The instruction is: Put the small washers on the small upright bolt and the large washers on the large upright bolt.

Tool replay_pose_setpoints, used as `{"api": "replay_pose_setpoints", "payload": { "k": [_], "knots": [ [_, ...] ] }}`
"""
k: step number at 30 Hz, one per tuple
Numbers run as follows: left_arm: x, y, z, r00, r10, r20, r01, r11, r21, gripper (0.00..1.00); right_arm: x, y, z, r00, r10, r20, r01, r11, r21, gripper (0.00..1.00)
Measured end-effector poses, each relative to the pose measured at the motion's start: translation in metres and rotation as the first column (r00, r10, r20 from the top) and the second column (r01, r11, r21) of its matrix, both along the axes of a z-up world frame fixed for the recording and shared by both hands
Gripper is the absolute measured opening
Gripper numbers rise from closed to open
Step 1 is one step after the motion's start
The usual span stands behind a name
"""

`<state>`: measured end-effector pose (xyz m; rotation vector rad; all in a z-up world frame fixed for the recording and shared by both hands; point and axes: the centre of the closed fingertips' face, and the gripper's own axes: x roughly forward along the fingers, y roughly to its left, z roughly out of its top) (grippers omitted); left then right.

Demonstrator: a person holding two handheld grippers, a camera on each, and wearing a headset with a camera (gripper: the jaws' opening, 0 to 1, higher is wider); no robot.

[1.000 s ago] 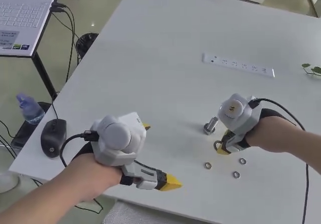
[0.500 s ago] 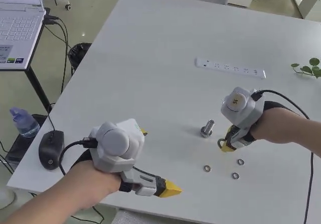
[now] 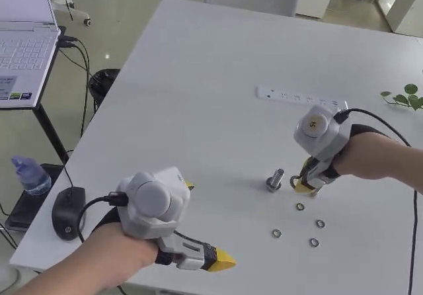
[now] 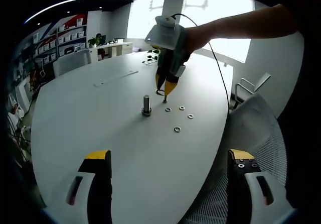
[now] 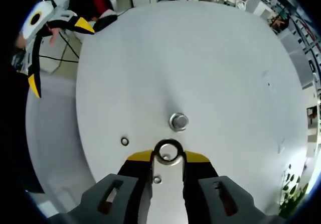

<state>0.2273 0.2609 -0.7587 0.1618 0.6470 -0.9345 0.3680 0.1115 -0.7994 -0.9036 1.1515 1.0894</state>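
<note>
One upright bolt (image 3: 275,179) stands on the white table (image 3: 198,110). My right gripper (image 3: 303,184) hovers just right of it, shut on a large washer (image 5: 168,151) held flat between its yellow tips. In the right gripper view the bolt (image 5: 178,121) is just beyond the washer. Several small washers (image 3: 300,207) lie loose on the table in front of the bolt, among them one at the front (image 3: 314,243). My left gripper (image 3: 205,223) waits open near the front edge. Its own view looks across at the bolt (image 4: 146,105), the small washers (image 4: 177,129) and the right gripper (image 4: 164,91).
A white power strip (image 3: 301,98) lies behind the bolt, and plant leaves (image 3: 403,96) reach in at the right edge. Off the table's left side are a laptop (image 3: 26,37), a bottle (image 3: 30,174) and a black mouse (image 3: 68,209).
My right gripper has risen with the large washer and now sits level beside the bolt, uncovering one more small washer on the table. The left gripper has stayed put.
</note>
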Motion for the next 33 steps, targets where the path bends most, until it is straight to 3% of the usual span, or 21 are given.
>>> {"api": "replay_pose_setpoints", "payload": {
  "k": [8,22,33],
  "knots": [
    [0.0,-0.002,-0.001,1.0,-0.007,-0.01,0.007,1.0,-0.009,0.94,0.015,0.008,0.005,1.0,0.019,0.011,-0.019,1.0,-0.004,0.21],
    [0.009,-0.004,-0.002,1.0,-0.018,0.008,0.018,1.0,-0.007,0.95,0.008,0.023,0.005,1.0,0.026,-0.001,-0.026,1.0,0.003,0.21],
    [0.009,-0.01,-0.005,1.0,-0.009,0.003,0.009,0.999,-0.031,0.95,0.01,0.032,0.002,0.999,0.043,0.0,-0.043,0.999,0.007,0.21]
  ]
}}
